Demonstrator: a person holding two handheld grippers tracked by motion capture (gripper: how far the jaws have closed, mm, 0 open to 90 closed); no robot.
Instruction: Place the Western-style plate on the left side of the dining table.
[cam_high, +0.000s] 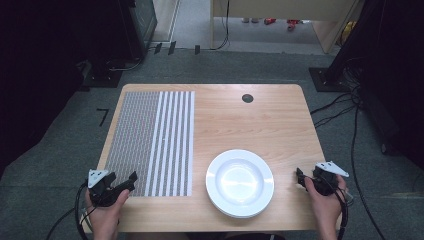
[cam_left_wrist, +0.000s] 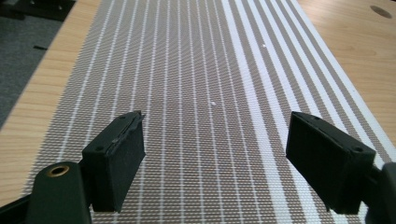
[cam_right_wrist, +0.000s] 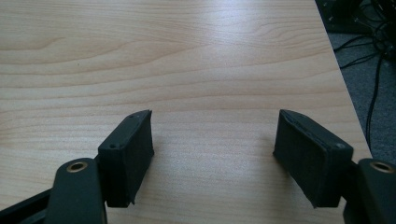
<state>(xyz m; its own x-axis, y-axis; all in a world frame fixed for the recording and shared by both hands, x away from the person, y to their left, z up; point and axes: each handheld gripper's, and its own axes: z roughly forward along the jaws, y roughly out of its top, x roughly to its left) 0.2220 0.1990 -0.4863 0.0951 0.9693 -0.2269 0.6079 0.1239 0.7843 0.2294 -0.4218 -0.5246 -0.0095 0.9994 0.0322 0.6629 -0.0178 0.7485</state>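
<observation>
A white plate (cam_high: 240, 182) lies on the wooden table (cam_high: 250, 125) near its front edge, right of centre. A grey-and-white striped placemat (cam_high: 152, 142) covers the table's left part. My left gripper (cam_high: 125, 184) rests at the mat's front left corner, held by a hand; its jaws stand open over the woven mat (cam_left_wrist: 205, 93) with nothing between them (cam_left_wrist: 212, 158). My right gripper (cam_high: 301, 177) sits just right of the plate near the front right corner, open over bare wood (cam_right_wrist: 212, 149), holding nothing.
A dark round grommet (cam_high: 247, 98) is set in the table's far side. Grey carpet surrounds the table, with black cables (cam_high: 345, 107) on the floor at the right and dark equipment at the left. The table's right edge (cam_right_wrist: 348, 102) runs close beside my right gripper.
</observation>
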